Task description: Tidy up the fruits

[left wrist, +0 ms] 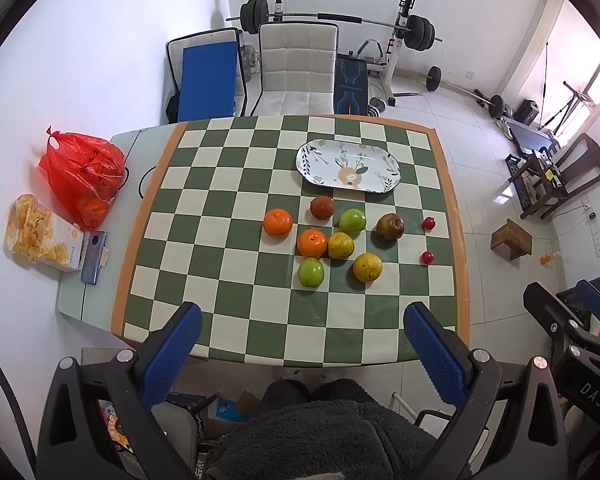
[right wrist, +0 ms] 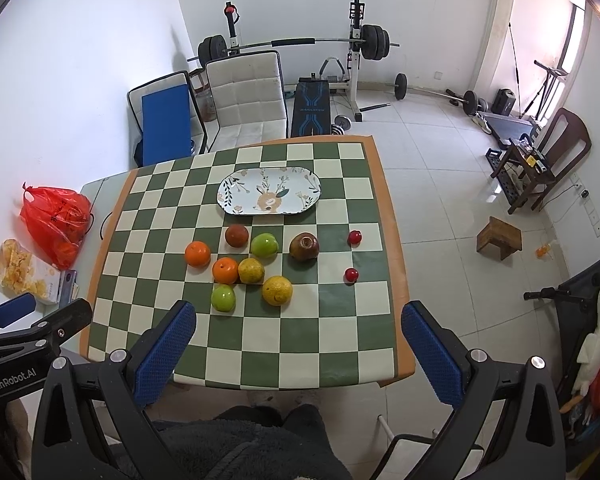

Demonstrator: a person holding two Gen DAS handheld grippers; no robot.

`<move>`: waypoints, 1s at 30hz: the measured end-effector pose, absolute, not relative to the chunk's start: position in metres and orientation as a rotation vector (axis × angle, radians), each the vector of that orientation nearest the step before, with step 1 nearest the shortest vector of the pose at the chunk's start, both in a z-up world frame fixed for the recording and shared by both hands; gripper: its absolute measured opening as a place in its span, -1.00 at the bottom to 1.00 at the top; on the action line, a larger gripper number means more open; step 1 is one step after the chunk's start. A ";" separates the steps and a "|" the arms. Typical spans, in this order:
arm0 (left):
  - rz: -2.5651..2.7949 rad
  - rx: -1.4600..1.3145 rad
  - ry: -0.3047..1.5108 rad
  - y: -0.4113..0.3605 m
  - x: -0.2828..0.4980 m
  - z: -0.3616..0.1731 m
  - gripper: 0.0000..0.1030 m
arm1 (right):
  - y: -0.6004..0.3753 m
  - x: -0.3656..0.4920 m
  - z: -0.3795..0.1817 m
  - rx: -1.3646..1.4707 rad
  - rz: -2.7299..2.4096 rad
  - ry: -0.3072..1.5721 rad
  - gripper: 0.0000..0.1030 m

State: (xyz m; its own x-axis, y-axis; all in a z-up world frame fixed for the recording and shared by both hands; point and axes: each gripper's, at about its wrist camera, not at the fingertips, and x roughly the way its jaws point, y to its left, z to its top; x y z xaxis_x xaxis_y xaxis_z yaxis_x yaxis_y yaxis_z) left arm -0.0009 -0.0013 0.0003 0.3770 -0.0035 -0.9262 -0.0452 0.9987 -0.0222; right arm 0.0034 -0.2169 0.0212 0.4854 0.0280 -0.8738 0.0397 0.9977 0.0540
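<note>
Several fruits lie loose on the checkered tablecloth (left wrist: 236, 280): two oranges (left wrist: 277, 222) (left wrist: 312, 243), two green apples (left wrist: 352, 220) (left wrist: 311, 272), two yellow citrus (left wrist: 340, 245) (left wrist: 367, 267), a dark red fruit (left wrist: 322, 207), a brown pomegranate (left wrist: 390, 227) and two small red fruits (left wrist: 429, 223) (left wrist: 427, 257). An empty oval floral plate (left wrist: 348, 165) (right wrist: 269, 190) sits beyond them. My left gripper (left wrist: 302, 320) and right gripper (right wrist: 299, 318) are both open and empty, held high above the table's near edge.
A red plastic bag (left wrist: 82, 172), a snack box (left wrist: 40, 234) and a phone (left wrist: 94, 256) lie on the table's left strip. Chairs (left wrist: 296, 68) and a barbell rack stand behind the table. A small wooden stool (left wrist: 512, 238) is on the floor at right.
</note>
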 end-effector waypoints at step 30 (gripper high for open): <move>0.029 -0.050 1.173 -0.003 0.006 0.009 1.00 | -0.217 0.002 0.023 0.073 -0.004 1.061 1.00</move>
State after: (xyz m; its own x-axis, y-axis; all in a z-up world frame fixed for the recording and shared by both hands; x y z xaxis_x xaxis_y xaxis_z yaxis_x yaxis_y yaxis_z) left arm 0.0055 -0.0032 0.0093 0.3876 -0.0037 -0.9218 -0.0487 0.9985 -0.0245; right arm 0.0024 -0.2169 0.0229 0.4886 0.0323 -0.8719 0.0383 0.9976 0.0584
